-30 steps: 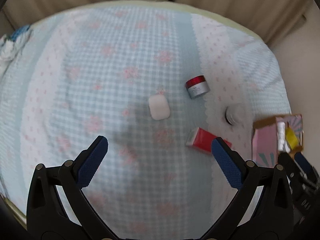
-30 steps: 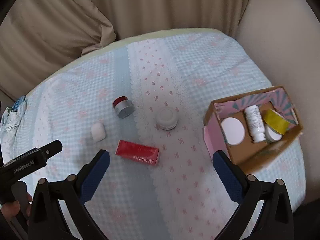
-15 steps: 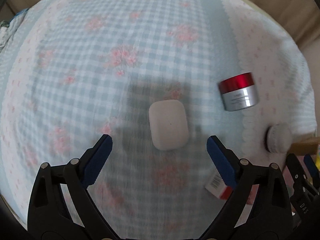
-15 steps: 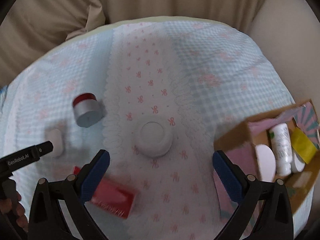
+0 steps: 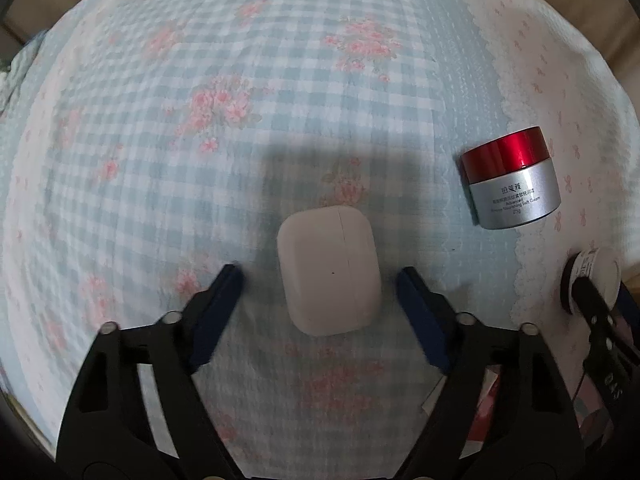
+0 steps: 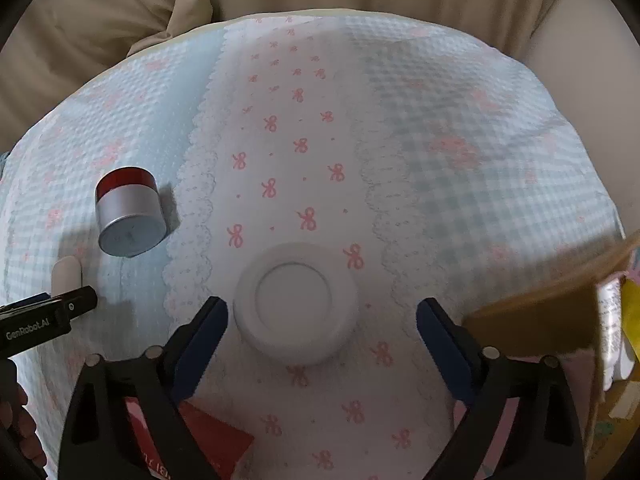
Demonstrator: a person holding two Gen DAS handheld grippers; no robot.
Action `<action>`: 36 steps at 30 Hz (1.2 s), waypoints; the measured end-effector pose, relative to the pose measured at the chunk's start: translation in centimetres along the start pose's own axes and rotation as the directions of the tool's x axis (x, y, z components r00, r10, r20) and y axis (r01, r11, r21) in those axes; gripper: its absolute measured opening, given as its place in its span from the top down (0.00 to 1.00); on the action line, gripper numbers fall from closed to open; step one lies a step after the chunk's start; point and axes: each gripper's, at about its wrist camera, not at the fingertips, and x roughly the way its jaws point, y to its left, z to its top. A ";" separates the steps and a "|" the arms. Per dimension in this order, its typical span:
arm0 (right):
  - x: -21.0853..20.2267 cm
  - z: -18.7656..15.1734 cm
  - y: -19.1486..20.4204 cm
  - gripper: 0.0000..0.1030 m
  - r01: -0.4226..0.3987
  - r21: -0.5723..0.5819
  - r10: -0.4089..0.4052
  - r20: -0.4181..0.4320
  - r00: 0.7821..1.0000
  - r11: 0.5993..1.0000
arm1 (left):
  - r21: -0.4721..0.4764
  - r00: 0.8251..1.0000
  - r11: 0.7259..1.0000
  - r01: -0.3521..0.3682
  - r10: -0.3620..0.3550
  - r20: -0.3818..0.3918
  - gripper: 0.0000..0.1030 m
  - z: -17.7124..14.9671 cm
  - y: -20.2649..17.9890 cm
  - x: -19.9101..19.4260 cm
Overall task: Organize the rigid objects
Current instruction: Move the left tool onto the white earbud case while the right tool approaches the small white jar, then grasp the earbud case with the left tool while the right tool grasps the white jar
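I have the left gripper (image 5: pixel 320 276) pointing steeply down at the bedspread (image 5: pixel 224 92). Its jaws are closing, with the white earbud case (image 5: pixel 329 270) lying flat between them; neither pad touches it yet.

The right gripper (image 6: pixel 322 308) is likewise pitched down and its jaws are closing around the white round jar (image 6: pixel 295 306). The left pad sits just beside the jar's rim; I cannot tell whether it makes contact. The right pad is well clear.

The red-lidded silver jar (image 5: pixel 510 178) lies on its side at 2 o'clock from the case. Its label reads "Advanced"; the smaller lines are too blurred to confirm. The left tool body reads "GenRobot.AI" at 9 o'clock in the right view. The cardboard box (image 6: pixel 532 328) sits at 3 o'clock, and a red carton (image 6: pixel 212 444) at 7 o'clock.
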 end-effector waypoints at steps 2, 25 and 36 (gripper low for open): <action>0.3 0.3 0.1 0.20 -0.002 -0.017 0.002 -0.010 1.000 1.000 | 0.002 1.000 1.000 -0.002 0.002 -0.007 0.38 0.5 0.2 0.0; -2.4 0.1 1.4 0.49 -0.053 -0.067 0.053 -0.013 0.999 0.996 | 0.069 0.994 0.994 0.083 -0.088 0.067 0.62 0.2 1.0 -5.3; -9.0 -2.8 1.4 0.48 -0.063 0.001 0.063 0.048 0.997 0.998 | 0.096 0.985 0.983 0.159 -0.165 0.057 0.82 -3.1 2.1 -6.4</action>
